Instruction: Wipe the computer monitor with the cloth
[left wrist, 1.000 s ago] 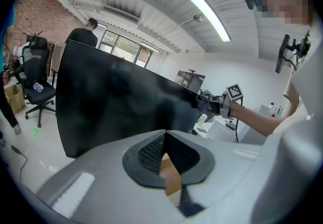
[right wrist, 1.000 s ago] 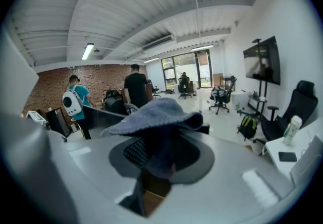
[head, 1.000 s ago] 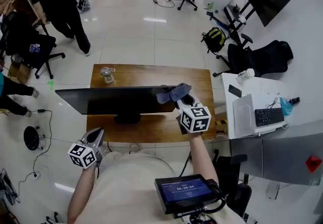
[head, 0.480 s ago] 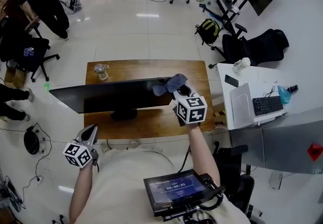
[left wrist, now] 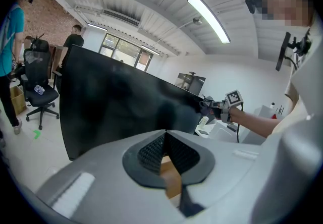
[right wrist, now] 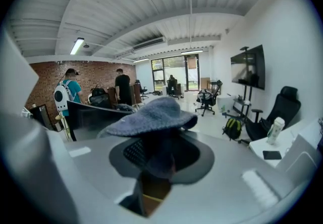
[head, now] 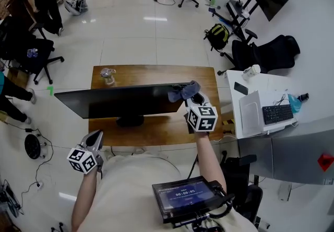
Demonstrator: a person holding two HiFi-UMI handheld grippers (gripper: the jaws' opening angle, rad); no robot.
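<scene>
A wide black monitor [head: 120, 101] stands on a wooden desk [head: 156, 75], its dark screen [left wrist: 116, 107] facing me. My right gripper [head: 192, 98] is shut on a blue-grey cloth [head: 183, 90] at the monitor's upper right corner. In the right gripper view the cloth [right wrist: 151, 119] bulges out over the jaws, with the monitor's edge [right wrist: 91, 114] to the left. My left gripper [head: 95, 141] hangs low at the left, in front of the desk, well away from the monitor. Its jaws [left wrist: 166, 155] are shut with nothing between them.
A clear glass jar [head: 108, 75] stands on the desk's far left corner. A white side table [head: 261, 105] with a laptop and keyboard is to the right. Office chairs [head: 39, 50], a backpack [head: 219, 35] and people stand on the floor behind.
The right gripper and the cloth have shifted right along the monitor's top edge to its right corner. The left gripper has stayed put.
</scene>
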